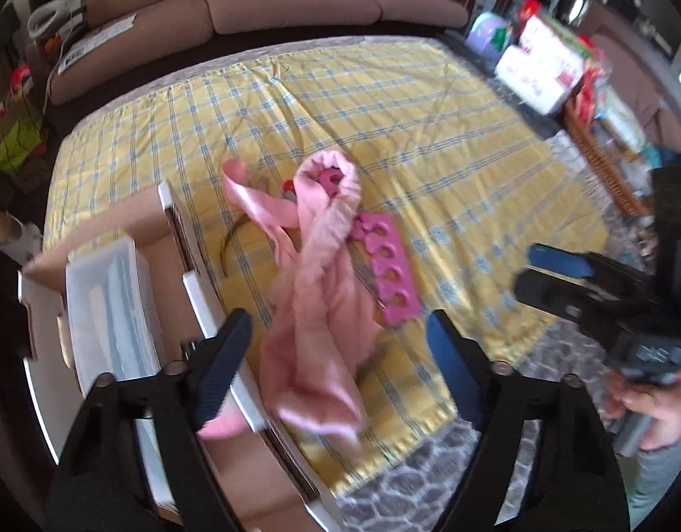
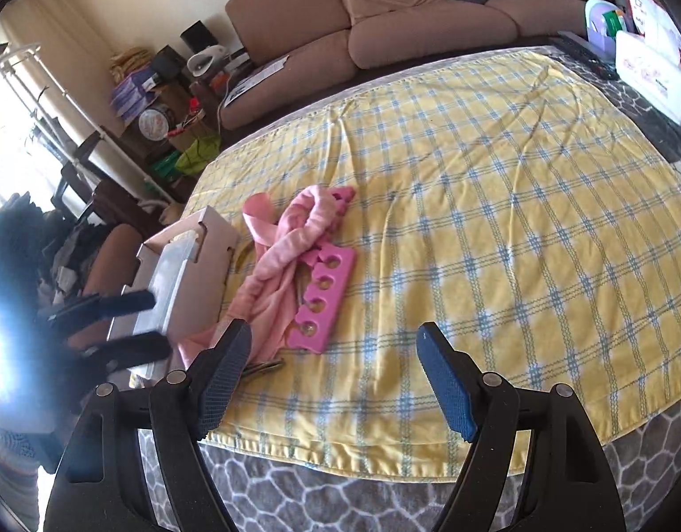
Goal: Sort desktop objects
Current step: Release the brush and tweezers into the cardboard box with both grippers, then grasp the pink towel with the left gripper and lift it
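A pink cloth headband [image 1: 316,310] lies crumpled on the yellow checked tablecloth [image 1: 429,142], one end draped over the cardboard box's [image 1: 172,257] edge. A magenta foam toe separator [image 1: 387,266] lies beside it, a second one partly under the cloth's loop [image 1: 330,177]. My left gripper [image 1: 336,363] is open and empty, just above the cloth's near end. My right gripper [image 2: 336,377] is open and empty, short of the cloth [image 2: 287,239] and toe separator [image 2: 320,297]. It also shows at the right in the left wrist view [image 1: 557,275].
The cardboard box [image 2: 198,275] at the table's left holds a clear plastic tray [image 1: 110,310]. A thin dark hairband [image 1: 234,239] lies by the box. A white tissue box [image 2: 650,75] stands at the far right. A sofa [image 2: 384,22] is behind the table.
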### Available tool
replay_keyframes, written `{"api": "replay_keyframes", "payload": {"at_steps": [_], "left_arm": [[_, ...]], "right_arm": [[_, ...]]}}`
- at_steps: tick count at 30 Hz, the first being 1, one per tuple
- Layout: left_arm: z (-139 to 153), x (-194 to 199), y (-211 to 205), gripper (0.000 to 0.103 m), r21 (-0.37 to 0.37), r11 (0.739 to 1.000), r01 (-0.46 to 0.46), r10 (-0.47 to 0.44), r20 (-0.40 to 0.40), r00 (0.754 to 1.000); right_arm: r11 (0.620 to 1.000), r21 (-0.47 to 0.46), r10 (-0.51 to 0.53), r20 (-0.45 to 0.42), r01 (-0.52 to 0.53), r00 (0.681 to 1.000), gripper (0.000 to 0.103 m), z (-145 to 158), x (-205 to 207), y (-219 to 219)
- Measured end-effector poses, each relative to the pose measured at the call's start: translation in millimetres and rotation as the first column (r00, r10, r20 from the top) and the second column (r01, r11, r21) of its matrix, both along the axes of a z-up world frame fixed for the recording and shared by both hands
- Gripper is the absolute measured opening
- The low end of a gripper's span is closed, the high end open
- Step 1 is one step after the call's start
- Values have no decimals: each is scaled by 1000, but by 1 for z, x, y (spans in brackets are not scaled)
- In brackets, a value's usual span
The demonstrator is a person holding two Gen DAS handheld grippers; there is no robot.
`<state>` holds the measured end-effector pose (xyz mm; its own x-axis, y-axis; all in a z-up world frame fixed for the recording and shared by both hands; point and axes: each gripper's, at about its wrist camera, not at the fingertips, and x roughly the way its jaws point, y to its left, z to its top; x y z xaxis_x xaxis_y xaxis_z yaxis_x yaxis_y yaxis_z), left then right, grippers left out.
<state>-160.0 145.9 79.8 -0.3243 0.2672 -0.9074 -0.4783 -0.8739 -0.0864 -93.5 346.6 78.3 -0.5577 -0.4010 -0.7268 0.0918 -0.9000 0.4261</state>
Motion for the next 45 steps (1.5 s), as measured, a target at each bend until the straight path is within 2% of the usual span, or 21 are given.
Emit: {"api": "replay_keyframes", "payload": {"at_steps": [3, 8, 10, 11, 13, 14, 17, 21, 24, 27, 30, 32, 35, 39, 42, 45], "left_arm": [[-18, -14, 18, 73, -98, 995, 4, -5, -13, 1000], [-49, -31, 31, 73, -221, 975, 2, -5, -15, 1000], [-60, -34, 32, 62, -240, 971, 5, -4, 7, 1000], [-65, -35, 32, 46, -246, 969, 8, -4, 20, 1000], [-64, -34, 33, 26, -259, 966, 10, -12, -7, 1000], [-62, -34, 31, 6, -226, 974, 10, -8, 7, 1000], [-38, -31, 19, 7, -117, 993, -23, 22, -8, 1000], [15, -24, -9, 7, 35, 998, -49, 51, -54, 997], [63, -16, -34, 7, 147, 987, -62, 76, -96, 992], [116, -5, -70, 7, 261, 963, -68, 108, -141, 984], [157, 6, -104, 7, 305, 950, -65, 129, -193, 973], [175, 15, -126, 7, 315, 946, -71, 145, -215, 966], [184, 28, -158, 7, 320, 943, -89, 170, -233, 957], [178, 41, -196, 7, 346, 929, -130, 213, -213, 953], [164, 45, -224, 7, 372, 913, -168, 248, -179, 952], [153, 51, -249, 7, 409, 891, -195, 275, -146, 950]], "right_arm": [[1000, -19, -2, -1, 2, 1000, 79, -3, -3, 7], [1000, -16, 13, 0, -13, 1000, 79, -4, -4, 8], [1000, -6, 17, 1, -17, 1000, 79, -4, -5, 8], [1000, 3, 18, 3, -18, 1000, 79, -5, -5, 8], [1000, 12, 22, 7, -22, 1000, 79, -6, -6, 8], [1000, 13, 23, 10, -23, 1000, 79, -8, -7, 8], [1000, 17, 25, 10, -26, 1000, 79, -9, -6, 6], [999, 26, 35, -1, -35, 999, 79, -6, -4, -1], [998, 34, 48, -7, -48, 999, 79, -4, -2, -8], [998, 28, 61, -19, -61, 998, 79, 0, 0, -16], [997, 27, 79, -32, -79, 996, 79, 8, 3, -30], [994, 20, 112, -48, -111, 993, 79, 17, 6, -45], [985, -5, 171, -71, -171, 983, 79, 32, 9, -73], [953, -53, 292, -81, -297, 953, 76, 48, 10, -129], [926, -74, 368, -38, -369, 929, 71, 48, 6, -173], [924, -74, 377, 16, -375, 926, 71, 37, -6, -206]]}}
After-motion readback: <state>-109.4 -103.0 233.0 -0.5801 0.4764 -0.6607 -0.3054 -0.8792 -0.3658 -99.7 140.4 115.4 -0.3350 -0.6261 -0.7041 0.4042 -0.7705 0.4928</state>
